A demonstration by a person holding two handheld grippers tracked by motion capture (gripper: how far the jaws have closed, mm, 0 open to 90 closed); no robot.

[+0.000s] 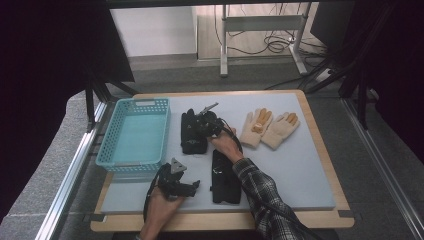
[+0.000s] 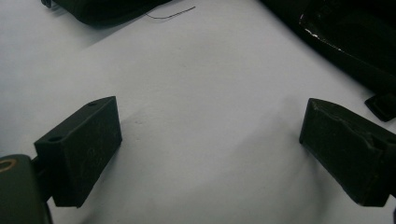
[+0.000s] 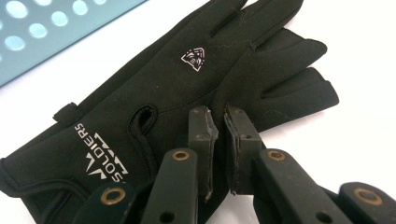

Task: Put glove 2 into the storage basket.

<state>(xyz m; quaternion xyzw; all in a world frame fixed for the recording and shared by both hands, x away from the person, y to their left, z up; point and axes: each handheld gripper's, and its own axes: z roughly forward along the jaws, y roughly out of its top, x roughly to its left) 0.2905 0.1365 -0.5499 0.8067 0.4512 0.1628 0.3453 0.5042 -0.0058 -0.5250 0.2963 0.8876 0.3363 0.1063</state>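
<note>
A black glove (image 1: 191,137) with white lettering lies flat on the grey mat, just right of the basket. My right gripper (image 1: 202,125) is down on it. In the right gripper view the gripper (image 3: 219,112) has its jaws drawn almost together on the back of this glove (image 3: 154,93), near the base of the glove's finger parts, pinching the fabric. A second black glove (image 1: 225,179) lies nearer the front. My left gripper (image 1: 192,188) hovers low just left of it, open (image 2: 210,130) with only bare mat between its jaws. An edge of that glove (image 2: 355,42) shows at upper right.
A light blue plastic basket (image 1: 135,135) stands at the left of the mat; its perforated wall (image 3: 46,28) is close behind the held glove. Two tan work gloves (image 1: 270,127) lie side by side at the back right. The wooden table edge (image 1: 330,170) frames the mat.
</note>
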